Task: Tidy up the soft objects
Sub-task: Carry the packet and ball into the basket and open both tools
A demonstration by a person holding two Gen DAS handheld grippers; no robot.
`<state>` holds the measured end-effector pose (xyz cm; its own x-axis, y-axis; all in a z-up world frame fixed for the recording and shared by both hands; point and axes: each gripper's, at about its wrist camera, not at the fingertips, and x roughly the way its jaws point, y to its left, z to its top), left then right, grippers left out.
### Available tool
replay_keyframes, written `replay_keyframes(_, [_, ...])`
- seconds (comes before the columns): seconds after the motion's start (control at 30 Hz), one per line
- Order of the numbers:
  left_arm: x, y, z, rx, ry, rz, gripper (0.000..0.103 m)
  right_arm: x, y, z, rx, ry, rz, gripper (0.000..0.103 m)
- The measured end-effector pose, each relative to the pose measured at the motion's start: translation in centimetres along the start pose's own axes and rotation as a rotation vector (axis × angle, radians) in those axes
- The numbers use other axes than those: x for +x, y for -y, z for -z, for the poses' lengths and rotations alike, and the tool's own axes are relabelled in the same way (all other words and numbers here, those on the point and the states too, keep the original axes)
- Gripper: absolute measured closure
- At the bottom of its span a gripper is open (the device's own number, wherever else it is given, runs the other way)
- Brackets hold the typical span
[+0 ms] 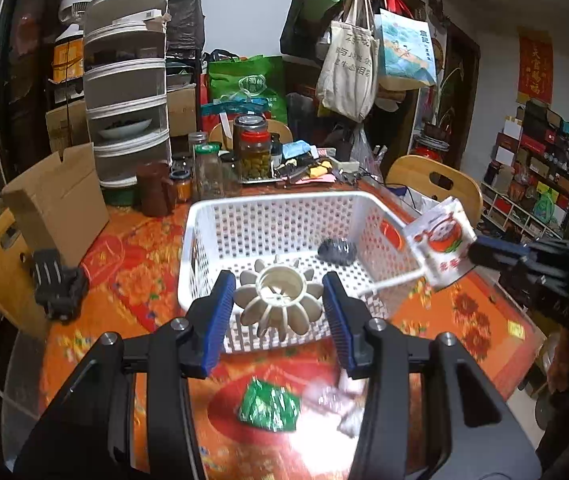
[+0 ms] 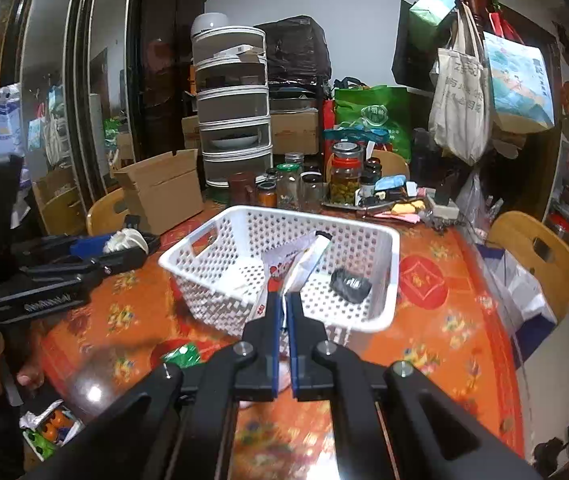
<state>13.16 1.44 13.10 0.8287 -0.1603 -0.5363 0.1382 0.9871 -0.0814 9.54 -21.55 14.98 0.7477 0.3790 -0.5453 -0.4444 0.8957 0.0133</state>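
Note:
A white perforated basket (image 1: 268, 216) (image 2: 380, 240) stands on the orange table. A dark crumpled packet (image 1: 336, 251) (image 2: 350, 283) lies inside it. My left gripper (image 1: 278, 296) is shut on a cream flower-shaped soft object (image 1: 278, 300), held over the basket's near rim; it also shows in the right wrist view (image 2: 124, 242). My right gripper (image 2: 283, 300) is shut on a white and red snack packet (image 2: 296, 264) (image 1: 440, 246), held over the basket's edge. A green packet (image 1: 270, 404) (image 2: 180, 354) and a clear wrapper (image 1: 336, 400) lie on the table in front of the basket.
A cardboard box (image 1: 56, 200) (image 2: 160, 190), several jars (image 1: 252, 148) (image 2: 344, 174) and a tiered rack (image 1: 126, 84) crowd the table's far side. Wooden chairs (image 1: 436, 180) (image 2: 536, 252) stand around it. Colourful packets (image 2: 50, 428) lie low at the left.

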Motion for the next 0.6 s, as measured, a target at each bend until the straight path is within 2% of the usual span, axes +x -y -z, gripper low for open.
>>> replay_keyframes(0.2, [3.8, -0.4, -4.3, -0.014, -0.054, -0.007, 0.061, 4.4, 0.8, -2.6, -0.006, -0.07, 0.012, 0.101])
replay_keyframes(0.33, [8.1, -0.9, -6.1, -0.026, -0.126, -0.03, 0.061, 7.5, 1.9, -3.4, 0.013, -0.119, 0.02, 0.101])
replay_keyframes(0.47, [13.1, -1.4, -6.0, -0.048, -0.223, -0.041, 0.061, 10.2, 3.0, -3.6, 0.033, -0.162, 0.046, 0.101])
replay_keyframes(0.6, [17.7, -1.6, -4.7, -0.057, -0.32, -0.047, 0.061, 13.6, 4.3, -3.2, 0.06, -0.246, 0.058, 0.101])
